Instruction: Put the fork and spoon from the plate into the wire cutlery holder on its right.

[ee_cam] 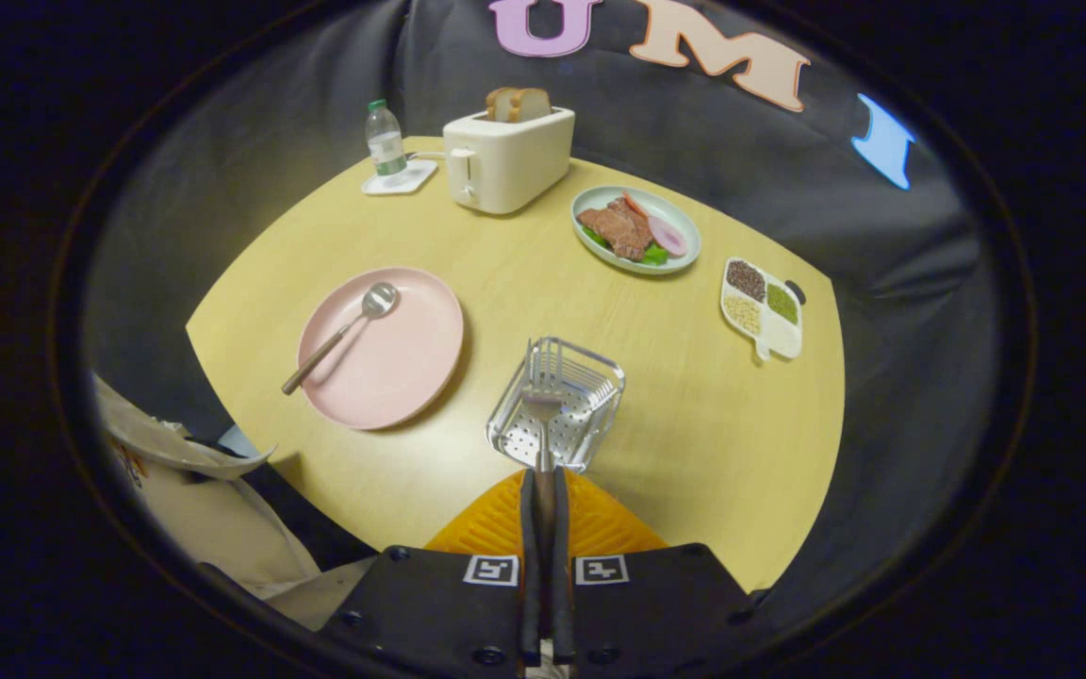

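Observation:
My gripper [543,476] is shut on the handle of the fork [541,401], both fingers pressed together around it. The fork sticks straight ahead of the fingertips, tines far end, held in the air over the near rim of the wire cutlery holder [590,382]. That metal holder sits on the wooden table to the right of the pink plate [402,354]. The spoon [345,330] lies on the plate, bowl toward the far side, handle reaching over the plate's near-left rim.
At the back stand a white toaster [505,156] with bread and a water bottle [385,140] on a coaster. A plate of meat [635,229] and a divided snack dish [762,306] lie far right. A person's sleeve [194,490] is near left.

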### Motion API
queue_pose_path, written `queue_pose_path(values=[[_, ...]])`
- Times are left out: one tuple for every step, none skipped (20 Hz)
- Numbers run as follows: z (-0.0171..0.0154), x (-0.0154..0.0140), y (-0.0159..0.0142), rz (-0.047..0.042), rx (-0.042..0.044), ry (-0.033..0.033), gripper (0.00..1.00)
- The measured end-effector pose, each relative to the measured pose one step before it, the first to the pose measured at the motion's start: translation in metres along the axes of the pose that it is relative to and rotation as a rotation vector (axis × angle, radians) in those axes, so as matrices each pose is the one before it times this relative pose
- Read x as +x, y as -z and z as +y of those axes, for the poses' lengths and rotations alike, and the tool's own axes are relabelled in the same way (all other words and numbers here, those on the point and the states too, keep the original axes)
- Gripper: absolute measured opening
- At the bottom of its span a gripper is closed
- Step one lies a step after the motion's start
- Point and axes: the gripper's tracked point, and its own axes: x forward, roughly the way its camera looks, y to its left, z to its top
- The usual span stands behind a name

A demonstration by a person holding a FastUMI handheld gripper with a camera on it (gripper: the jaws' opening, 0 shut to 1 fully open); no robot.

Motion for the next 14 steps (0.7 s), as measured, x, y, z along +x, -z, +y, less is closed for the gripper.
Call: queue_pose_path(values=[[-0.00481,0.00133,0.00427,0.02412,-0.01604,0.00325,0.08],[-0.00344,0.0016,0.00273,0.02176,-0.01542,0.00087,0.08],[-0.00104,0.00089,0.00086,0.01629,-0.00986,-0.00689,0.08],[-0.00007,0.00193,0.00178,0.02465,-0.00918,-0.00969,0.08],[-0.00109,0.00186,0.00068,0.02324,-0.01506,-0.00667,0.08],[-0.00244,0.00179,0.00014,0.02586,-0.01656,-0.00113,0.08],[-0.00293,0.00466,0.00056,0.02394,-0.01255,-0.00009,0.08],[-0.00164,0.00158,-0.00241,0.01227,-0.01096,0.00113,0.08],[0.00036,0.00218,-0.00173,0.01505,-0.00686,-0.00715,0.08],[0.00276,0.00204,-0.00081,0.01715,-0.00374,-0.0123,0.08],[0.00166,0.0024,-0.0014,0.01204,-0.00438,-0.00988,0.08],[0.00074,0.00281,-0.00123,0.01207,-0.00731,-0.00224,0.08],[-0.0008,0.00193,-0.00129,0.01266,-0.00725,0.0031,0.08],[0.00052,0.00296,-0.0009,0.01159,-0.00315,-0.00033,0.08]])
